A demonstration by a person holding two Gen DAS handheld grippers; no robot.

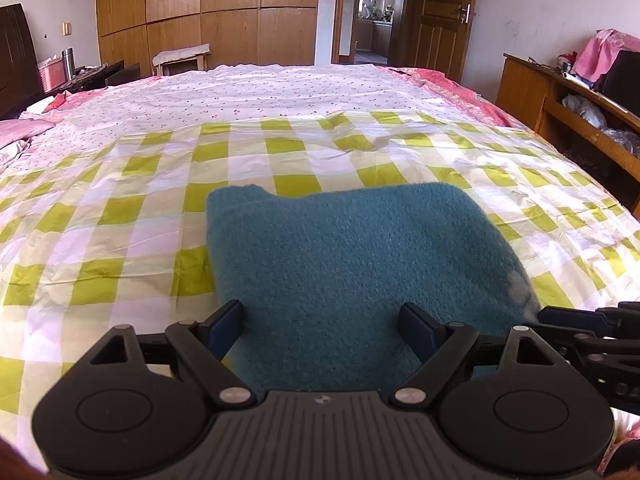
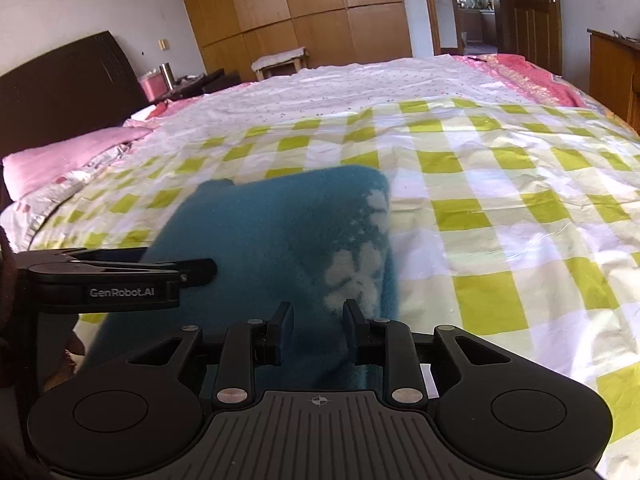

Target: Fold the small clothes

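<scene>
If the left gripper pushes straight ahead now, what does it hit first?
The teal garment. The left gripper is open with the fabric already between its fingers, so it would likely slide over or bunch the cloth; height above it is unclear.

Your teal garment (image 1: 360,248) looks fuzzy, matt fleece; the checked sheet (image 1: 120,216) under it is thin, creased, slightly shiny cloth. Your left gripper (image 1: 322,322) is matt black plastic.

left gripper (image 1: 322,322): black, dark-blue pads, silver screws | right gripper (image 2: 318,326): black, ribbed grey base | marking: white "GenRobot.AI"
</scene>
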